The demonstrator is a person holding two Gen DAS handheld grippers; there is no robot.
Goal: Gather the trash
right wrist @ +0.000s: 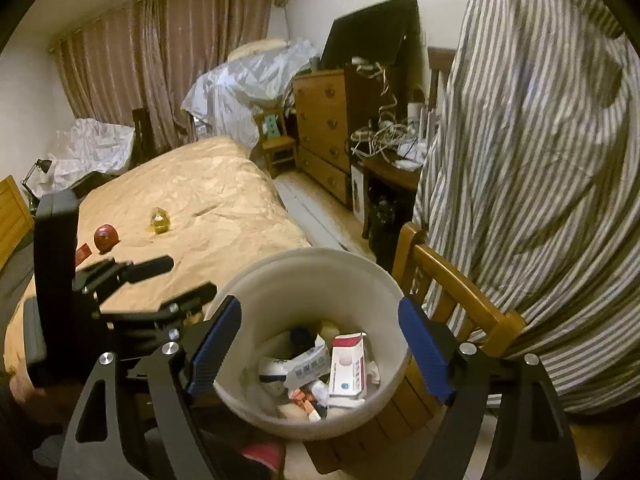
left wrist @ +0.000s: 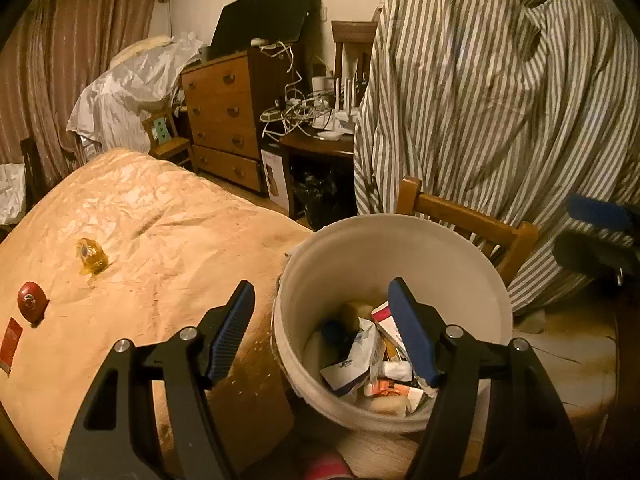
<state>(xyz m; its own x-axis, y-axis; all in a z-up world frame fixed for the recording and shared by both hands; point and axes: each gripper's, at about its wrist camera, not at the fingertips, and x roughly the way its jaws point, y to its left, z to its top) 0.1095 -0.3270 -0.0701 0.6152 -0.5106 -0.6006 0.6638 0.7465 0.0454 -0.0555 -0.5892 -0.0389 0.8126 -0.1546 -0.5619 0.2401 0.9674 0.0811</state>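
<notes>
Trash remains on the bed: yellow wrapper (left wrist: 92,257), red ball (left wrist: 31,303), red packet (left wrist: 11,341) toward its left edge, nearer the left tool (left wrist: 322,330). Both tools, right tool (right wrist: 320,344) included, hang spread and empty over the bucket (left wrist: 400,240).

No text could be read in either view; the red-and-white carton (right wrist: 349,366) in the white bucket (right wrist: 256,280) bore print too blurred to make out; the crumpled wrapper (right wrist: 307,364) beside it carried dark marks, illegible; the red packet (left wrist: 10,342) on the bed (left wrist: 160,216) showed no readable lettering.
</notes>
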